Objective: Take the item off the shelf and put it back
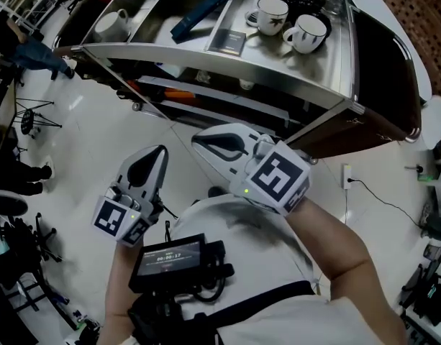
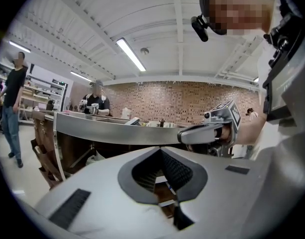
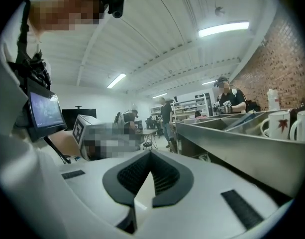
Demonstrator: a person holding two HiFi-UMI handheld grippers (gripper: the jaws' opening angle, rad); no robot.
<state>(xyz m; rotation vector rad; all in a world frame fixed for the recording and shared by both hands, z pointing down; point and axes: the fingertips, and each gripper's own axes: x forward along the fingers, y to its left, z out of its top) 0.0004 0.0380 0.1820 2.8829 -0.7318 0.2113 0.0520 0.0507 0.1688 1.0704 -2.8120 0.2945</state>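
Shelf: stainless-steel cart (image 1: 206,54) with its top divided into open compartments, ahead of both grippers.
Item: dark blue, long, flat object (image 1: 203,10) in the middle compartment, well apart from either gripper.
Item axis: the long axis runs diagonally in the head view, near end toward the left, far end pointing up-right and raised toward the divider wall.
Left gripper (image 1: 159,150): white jaws together, nothing between them, pointing toward the cart's rim.
Right gripper (image 1: 199,141): white jaws together and empty, just beside the left gripper, aimed leftward along the cart's front.
Right compartment: two white ceramic mugs with a red leaf print (image 1: 272,14), upright and side by side.
Left compartment: plain white mug (image 1: 112,24), upright.
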